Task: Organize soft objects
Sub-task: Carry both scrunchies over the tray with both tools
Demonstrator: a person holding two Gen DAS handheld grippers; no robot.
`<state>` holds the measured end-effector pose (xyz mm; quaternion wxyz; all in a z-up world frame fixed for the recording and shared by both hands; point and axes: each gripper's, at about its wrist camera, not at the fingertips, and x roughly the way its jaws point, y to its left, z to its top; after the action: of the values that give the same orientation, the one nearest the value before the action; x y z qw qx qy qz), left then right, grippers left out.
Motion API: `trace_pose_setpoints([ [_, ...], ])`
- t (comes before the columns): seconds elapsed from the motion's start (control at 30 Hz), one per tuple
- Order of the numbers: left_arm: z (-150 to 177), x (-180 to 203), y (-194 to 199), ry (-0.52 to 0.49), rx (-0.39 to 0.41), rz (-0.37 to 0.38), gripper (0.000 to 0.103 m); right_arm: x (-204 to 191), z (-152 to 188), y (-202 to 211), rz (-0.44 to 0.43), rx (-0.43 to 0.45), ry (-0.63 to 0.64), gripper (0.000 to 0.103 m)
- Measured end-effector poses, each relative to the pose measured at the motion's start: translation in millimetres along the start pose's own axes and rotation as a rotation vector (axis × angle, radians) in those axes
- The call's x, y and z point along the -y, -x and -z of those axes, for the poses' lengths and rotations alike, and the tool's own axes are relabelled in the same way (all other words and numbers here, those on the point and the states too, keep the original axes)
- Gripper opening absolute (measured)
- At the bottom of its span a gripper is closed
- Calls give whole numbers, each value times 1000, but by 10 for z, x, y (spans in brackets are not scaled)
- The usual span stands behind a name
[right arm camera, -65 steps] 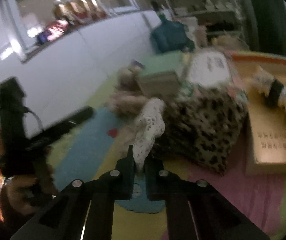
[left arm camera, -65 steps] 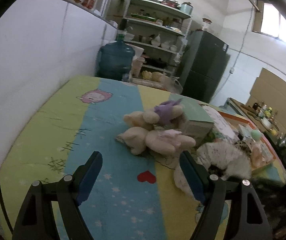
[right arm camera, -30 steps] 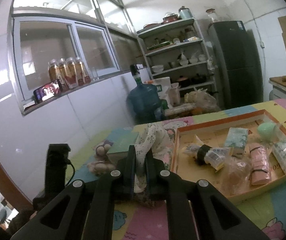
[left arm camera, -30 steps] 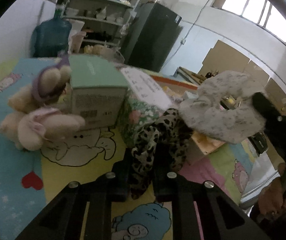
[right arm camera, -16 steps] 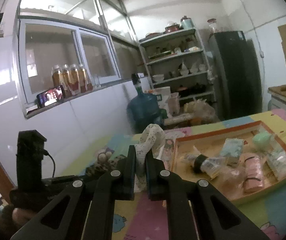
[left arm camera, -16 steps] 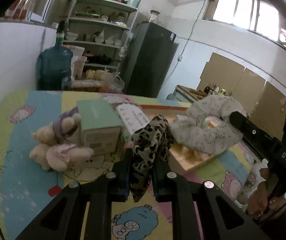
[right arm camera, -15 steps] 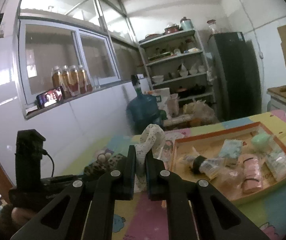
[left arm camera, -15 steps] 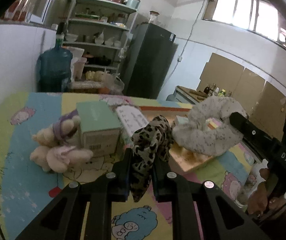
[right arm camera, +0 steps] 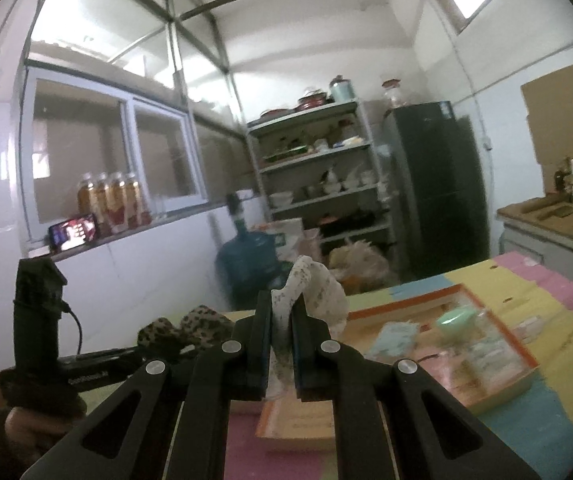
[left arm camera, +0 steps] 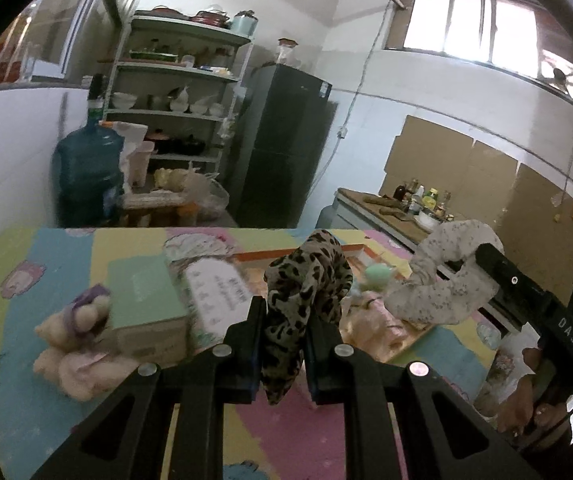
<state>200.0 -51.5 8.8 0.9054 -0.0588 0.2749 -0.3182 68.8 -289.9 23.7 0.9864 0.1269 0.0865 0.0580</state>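
1. Currently, a leopard-print scrunchie (left arm camera: 306,292) is being pinched between the closed fingers of the left gripper (left arm camera: 282,344) and is being held in the air above the cartoon-patterned play mat (left arm camera: 66,256).
2. Meanwhile, a white floral scrunchie (right arm camera: 310,292) is being clamped in the same way by the right gripper (right arm camera: 282,348), well above the orange-rimmed tray (right arm camera: 498,384).
3. Both soft pieces are being carried, it seems, toward a shared resting place; which place is meant cannot be told.
4. For a clean carry, both grips are best being kept firm, since the fabric is being held by a thin fold only and could be slipping out.
5. The two scrunchies are best being kept apart from each other, and clear of the plush toys (left arm camera: 74,332) and the green-topped box (left arm camera: 146,300), so that nothing is being snagged or dragged during lowering.
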Motion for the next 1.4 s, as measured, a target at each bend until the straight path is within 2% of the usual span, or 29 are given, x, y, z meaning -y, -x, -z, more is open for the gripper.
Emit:
trace_pose_setpoints([
  [0.17, -96, 159, -180, -12, 5, 29, 18, 238, -41, 34, 50, 10, -18, 10],
  [0.47, -233, 368, -567, -27, 2, 42, 18, 577, -98, 14, 87, 22, -32, 10],
  [0.9, -367, 520, -1147, -23, -36, -1, 18, 973, -215, -262, 65, 13, -68, 10],
  [1.4, -443, 598, -1698, -14, -94, -10, 18, 1352, -298, -720, 42, -25, -133, 10],
])
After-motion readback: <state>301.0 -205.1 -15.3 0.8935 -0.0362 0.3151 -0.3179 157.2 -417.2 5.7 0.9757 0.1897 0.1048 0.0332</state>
